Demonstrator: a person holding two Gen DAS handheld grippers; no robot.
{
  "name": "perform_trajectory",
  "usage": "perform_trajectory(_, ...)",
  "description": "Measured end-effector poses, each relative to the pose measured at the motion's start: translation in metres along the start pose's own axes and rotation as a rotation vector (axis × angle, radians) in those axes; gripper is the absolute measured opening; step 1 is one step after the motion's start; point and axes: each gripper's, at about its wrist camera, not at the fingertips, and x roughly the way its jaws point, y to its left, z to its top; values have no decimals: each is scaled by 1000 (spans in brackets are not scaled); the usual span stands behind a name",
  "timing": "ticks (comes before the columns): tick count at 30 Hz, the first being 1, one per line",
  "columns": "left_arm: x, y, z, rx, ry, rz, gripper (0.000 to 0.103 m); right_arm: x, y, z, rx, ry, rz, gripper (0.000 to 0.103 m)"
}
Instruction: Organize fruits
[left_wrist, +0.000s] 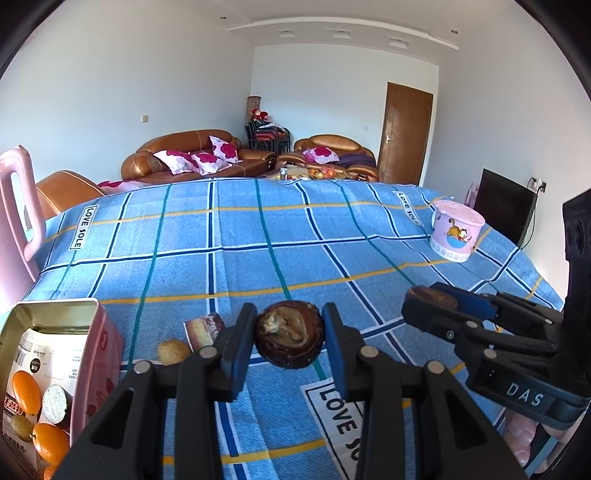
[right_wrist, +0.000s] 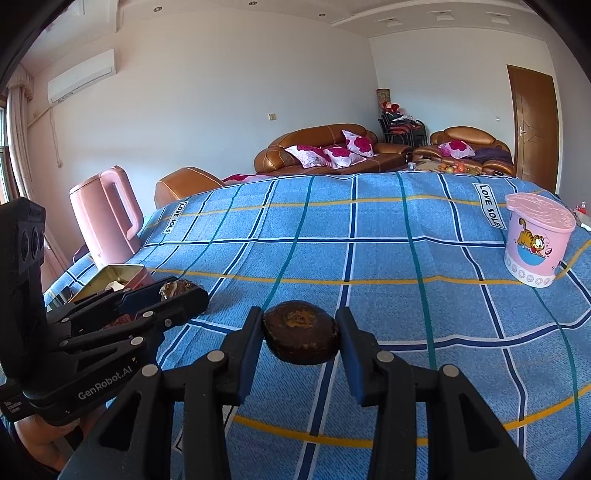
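Cloth (left_wrist: 258, 236), blue plaid, covering the whole table; sofas (left_wrist: 184, 158) and door (left_wrist: 404, 133) far behind. Pink jug (left_wrist: 16, 214) at left edge, pink tub (left_wrist: 456, 232) with cartoon cat at far right, well apart. Open tin (left_wrist: 55, 354) at near left, holding a printed fruit packet. Left gripper (left_wrist: 290, 338) clamped narrow on a dark brown fruit (left_wrist: 290, 339), lifted clear of cloth, pale torn flesh facing camera. Right gripper (right_wrist: 301, 338) likewise clamped narrow on a second fruit (right_wrist: 301, 338), dark and rounded, smooth side up. Both grippers side by side over near edge of table, each visible in the other's view. Small tan fruit (left_wrist: 173, 350) and a wrapper scrap (left_wrist: 205, 328) on cloth between tin and left gripper; scrap possibly a snack packet, too small to confirm.
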Motion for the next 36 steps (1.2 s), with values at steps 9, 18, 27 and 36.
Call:
perform_trajectory(9,-10,-4,-1,22,-55,18,38,-8,4,0,-23,-46,-9,42)
perform_trajectory(18,-19,-8,0,41,-105,31,38,-17,10,0,-57,-93,-17,42)
perform_trajectory(27,-28,-10,-2,51,-150,44,38,-25,11,-2,-68,-141,-20,42)
perform_trajectory(36,-37,-11,-4,54,-201,61,38,-37,15,-3,-89,-198,-21,42)
